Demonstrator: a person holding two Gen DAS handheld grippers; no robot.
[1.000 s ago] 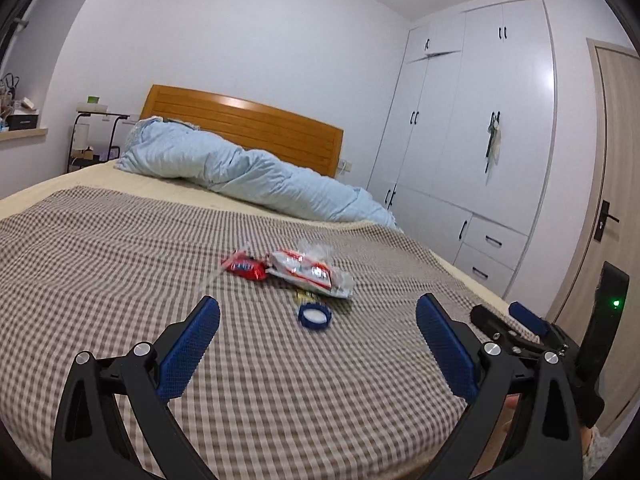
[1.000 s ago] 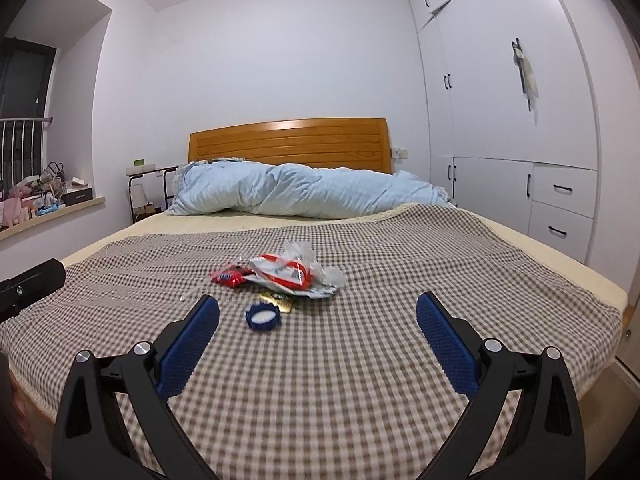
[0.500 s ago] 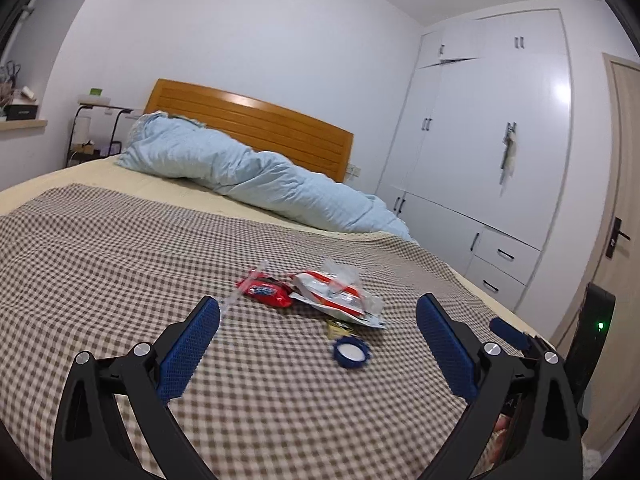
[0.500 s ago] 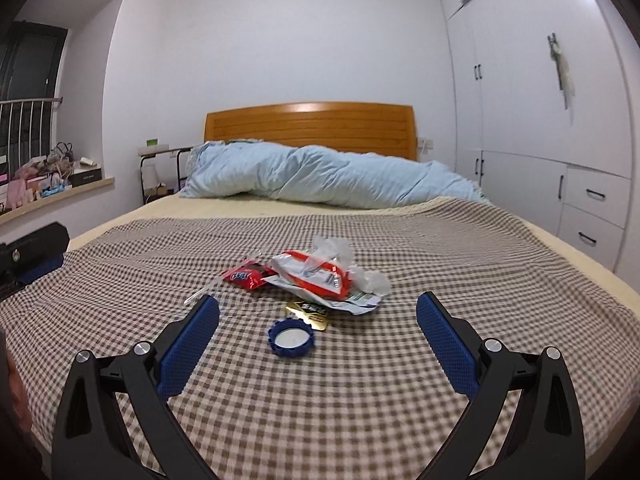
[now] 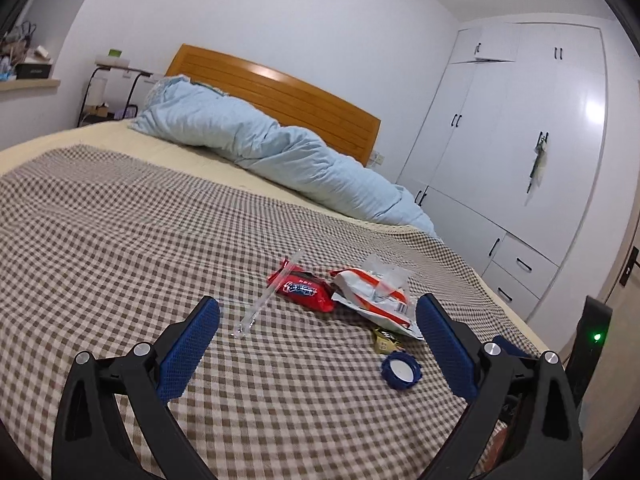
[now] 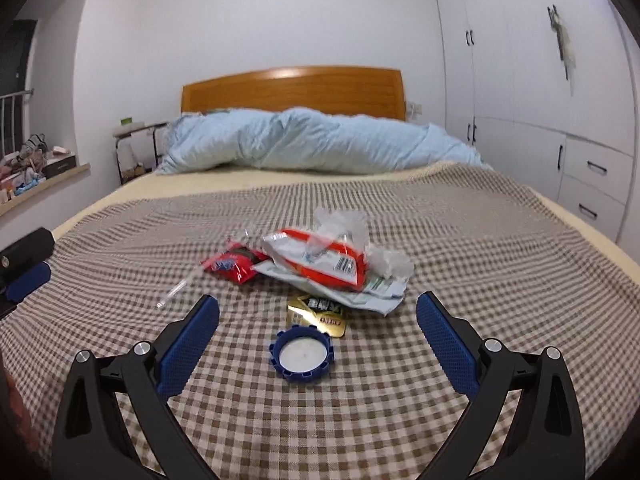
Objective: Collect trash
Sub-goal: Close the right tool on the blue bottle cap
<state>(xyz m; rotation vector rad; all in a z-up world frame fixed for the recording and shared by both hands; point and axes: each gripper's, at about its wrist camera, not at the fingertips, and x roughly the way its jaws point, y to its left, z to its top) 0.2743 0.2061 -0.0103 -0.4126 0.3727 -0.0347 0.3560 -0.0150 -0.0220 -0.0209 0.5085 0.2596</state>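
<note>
A small pile of trash lies on the checked bedspread (image 6: 480,280). It holds a red snack wrapper (image 6: 232,266) (image 5: 306,289), a white and orange bag (image 6: 320,260) (image 5: 374,292) with crumpled clear plastic, a gold packet (image 6: 320,312) (image 5: 385,342), a blue bottle cap (image 6: 302,354) (image 5: 400,370) and a clear straw sleeve (image 5: 270,294) (image 6: 176,290). My right gripper (image 6: 318,340) is open, low over the bed, with the cap between its fingers. My left gripper (image 5: 318,344) is open and empty, just short of the pile. The left gripper's blue pad (image 6: 26,280) shows at the right wrist view's left edge.
A rolled light blue duvet (image 6: 312,142) lies across the head of the bed before a wooden headboard (image 6: 292,88). White wardrobes (image 5: 520,160) line the right wall. A cluttered sill (image 6: 36,172) and a small rack (image 5: 112,92) stand at the left.
Both grippers have come forward and lower toward the pile, which looks larger now. The blue cap now lies between the right gripper's fingers. Both stay open.
</note>
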